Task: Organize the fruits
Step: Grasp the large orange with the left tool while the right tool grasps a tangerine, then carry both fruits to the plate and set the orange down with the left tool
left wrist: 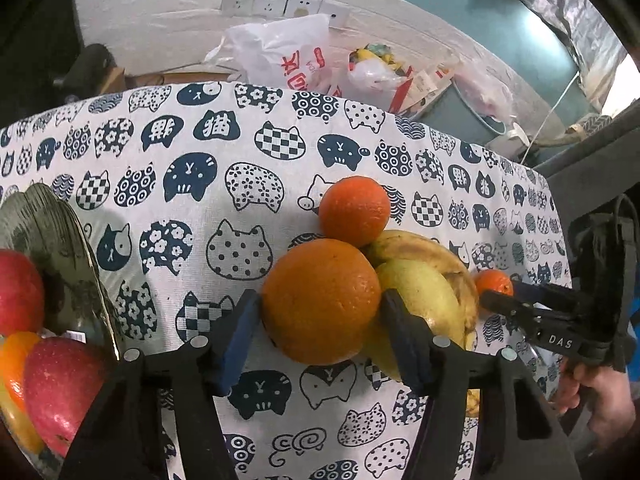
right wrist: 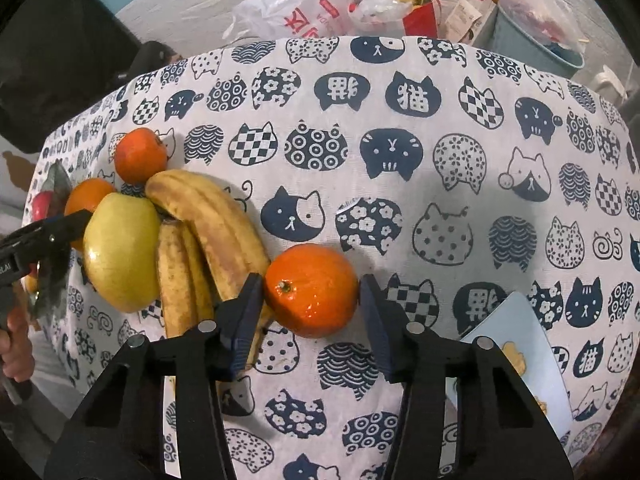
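My left gripper (left wrist: 320, 312) has its blue pads on both sides of a large orange (left wrist: 320, 300), touching it on the cat-print cloth. Behind the orange lie a smaller orange (left wrist: 354, 210), a yellow-green apple (left wrist: 416, 300) and bananas (left wrist: 424, 248). My right gripper (right wrist: 312, 300) has its jaws on both sides of a small mandarin (right wrist: 311, 290), with a slight gap on the right. The right view also shows the apple (right wrist: 120, 252), the bananas (right wrist: 208, 224), the smaller orange (right wrist: 140, 155) and the left gripper (right wrist: 44, 236).
A plate (left wrist: 60, 264) at the left holds red apples (left wrist: 60, 384) and an orange piece. A pale blue card (right wrist: 520, 352) lies at the right. Plastic bags (left wrist: 280, 52) and a bin (right wrist: 532, 40) stand beyond the table's far edge.
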{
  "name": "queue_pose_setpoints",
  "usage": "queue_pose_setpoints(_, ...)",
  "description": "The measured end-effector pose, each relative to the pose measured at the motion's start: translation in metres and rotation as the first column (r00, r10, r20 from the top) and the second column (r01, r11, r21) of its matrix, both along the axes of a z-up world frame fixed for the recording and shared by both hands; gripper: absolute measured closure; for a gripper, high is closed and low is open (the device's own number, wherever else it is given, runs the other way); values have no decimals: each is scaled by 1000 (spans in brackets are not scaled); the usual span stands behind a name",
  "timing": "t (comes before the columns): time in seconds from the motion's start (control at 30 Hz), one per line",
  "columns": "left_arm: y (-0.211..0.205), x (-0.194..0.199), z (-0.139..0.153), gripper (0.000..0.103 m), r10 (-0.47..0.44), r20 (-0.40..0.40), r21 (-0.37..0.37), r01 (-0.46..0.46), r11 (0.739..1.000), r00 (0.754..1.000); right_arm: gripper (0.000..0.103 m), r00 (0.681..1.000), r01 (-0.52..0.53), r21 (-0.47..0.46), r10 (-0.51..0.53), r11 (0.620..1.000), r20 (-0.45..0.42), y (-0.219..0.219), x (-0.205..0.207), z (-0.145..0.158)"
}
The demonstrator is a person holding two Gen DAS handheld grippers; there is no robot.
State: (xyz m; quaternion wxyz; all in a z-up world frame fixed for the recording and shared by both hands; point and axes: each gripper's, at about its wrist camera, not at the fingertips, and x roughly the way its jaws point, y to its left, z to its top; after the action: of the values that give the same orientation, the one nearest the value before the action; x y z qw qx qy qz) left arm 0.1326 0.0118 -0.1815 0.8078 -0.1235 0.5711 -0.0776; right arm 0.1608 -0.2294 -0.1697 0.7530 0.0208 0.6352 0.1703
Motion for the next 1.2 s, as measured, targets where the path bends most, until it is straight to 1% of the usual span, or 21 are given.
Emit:
queue_pose_setpoints(0.2, -7, -5, 4, 41, -30, 23, 67, 28, 997, 999, 54, 999, -19, -21, 19, 1000, 25, 4, -1, 5)
queue_pose_setpoints(0.4, -7, -11, 20, 42, -32, 75, 100, 25, 995, 997, 54, 996, -32, -22, 33, 999, 78, 10, -4, 22)
queue_pose_setpoints(0.67, -4, -24, 46, 42, -25, 131, 110, 11, 994, 991, 54, 985, -51, -29, 55, 998, 164, 22, -6, 53)
queue_pose_setpoints(0.77, -3, -30, 56, 42, -27, 155, 121, 8, 993, 987, 54, 980, -59, -14, 61, 998, 191, 25, -8, 64)
queue_pose_setpoints(0.87, 0, -36, 66, 42, -26, 173, 116, 6, 993, 985, 54, 974, -69, -4, 68, 998, 216, 32, -10, 75)
queue_pose_setpoints(1.2, 11, -59, 89, 42, -16, 223, 126, -12, 992, 975, 54, 952, -131, 39, 115, 991, 282, 62, -22, 108)
